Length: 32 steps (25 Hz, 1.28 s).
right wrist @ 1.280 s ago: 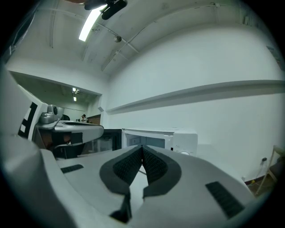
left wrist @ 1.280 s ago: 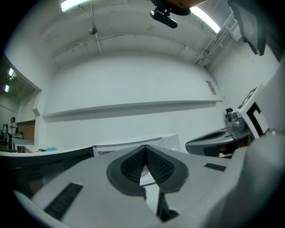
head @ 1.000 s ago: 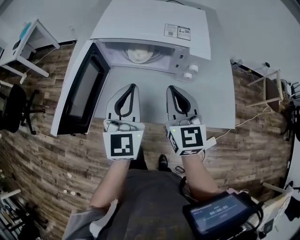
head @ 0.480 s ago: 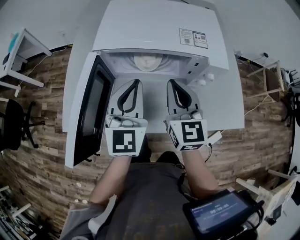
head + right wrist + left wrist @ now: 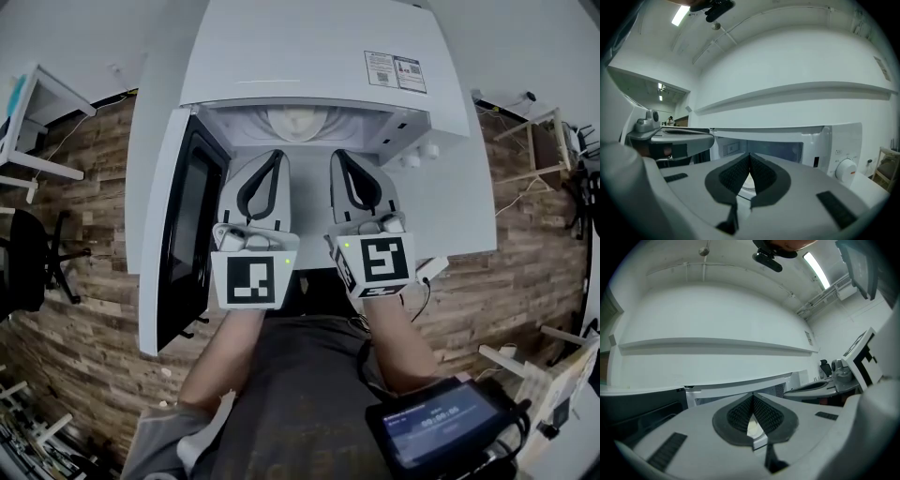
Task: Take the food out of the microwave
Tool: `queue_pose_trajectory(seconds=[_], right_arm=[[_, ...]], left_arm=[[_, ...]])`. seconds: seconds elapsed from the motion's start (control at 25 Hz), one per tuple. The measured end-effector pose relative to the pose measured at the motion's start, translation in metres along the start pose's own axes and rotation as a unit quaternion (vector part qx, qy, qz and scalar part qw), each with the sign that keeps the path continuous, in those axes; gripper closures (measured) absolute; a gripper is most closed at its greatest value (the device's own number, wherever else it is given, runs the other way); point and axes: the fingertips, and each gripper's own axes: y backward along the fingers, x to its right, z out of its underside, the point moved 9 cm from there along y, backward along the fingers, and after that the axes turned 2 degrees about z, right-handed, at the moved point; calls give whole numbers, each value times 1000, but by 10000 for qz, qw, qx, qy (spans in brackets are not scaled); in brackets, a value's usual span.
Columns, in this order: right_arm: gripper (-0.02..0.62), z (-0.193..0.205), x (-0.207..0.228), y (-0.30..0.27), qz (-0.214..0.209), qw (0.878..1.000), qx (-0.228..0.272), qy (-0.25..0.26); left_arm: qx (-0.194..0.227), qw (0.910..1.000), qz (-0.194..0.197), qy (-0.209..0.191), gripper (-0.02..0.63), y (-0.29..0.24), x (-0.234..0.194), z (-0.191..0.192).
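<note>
The white microwave (image 5: 319, 56) stands open, its dark-windowed door (image 5: 183, 234) swung out to the left. Inside, on the turntable, sits a pale round dish of food (image 5: 298, 122). My left gripper (image 5: 275, 156) and right gripper (image 5: 339, 156) point side by side at the opening, tips just short of its front edge, both shut and empty. In the left gripper view the left gripper (image 5: 753, 394) has its pads together, and the food (image 5: 754, 427) shows through the gap below them. In the right gripper view the right gripper (image 5: 750, 153) is likewise shut, facing the cavity (image 5: 764, 150).
The microwave's knobs (image 5: 420, 155) are right of the cavity, on a white table (image 5: 459, 211). The open door (image 5: 642, 411) stands close on the left gripper's left. A black chair (image 5: 23, 262) and small tables stand on the wooden floor; a screen device (image 5: 441, 427) hangs at lower right.
Both grippers have moved forward together towards the microwave opening, and the head view has come closer. Their jaws stayed shut.
</note>
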Motion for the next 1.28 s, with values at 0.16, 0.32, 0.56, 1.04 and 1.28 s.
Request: queue_pose_trajectory(seconds=[0.16,0.32,0.56,1.04,1.28], right_arm=[[589,8,2,-12,-27,10000,-77,-17],[589,18,3,-22,-65,9998,-162,-60],[589,37,8,-35,-97,9996,-275,-67],[589,92,7,-58,-218,9983,-490,-227],[589,110,5,-65,-278,9984,-438,-234]], left_arm=[[-87,9999,-54,99,598,-9,-5,9],[-117,9997,-117,166,598,-17,-9,20],[-126,9997,-94,163,598,-30,-9,41],[-349,9991,-104,223,598,-46,-10,93],[-388,9987,-212,248,598,-46,-12,114]])
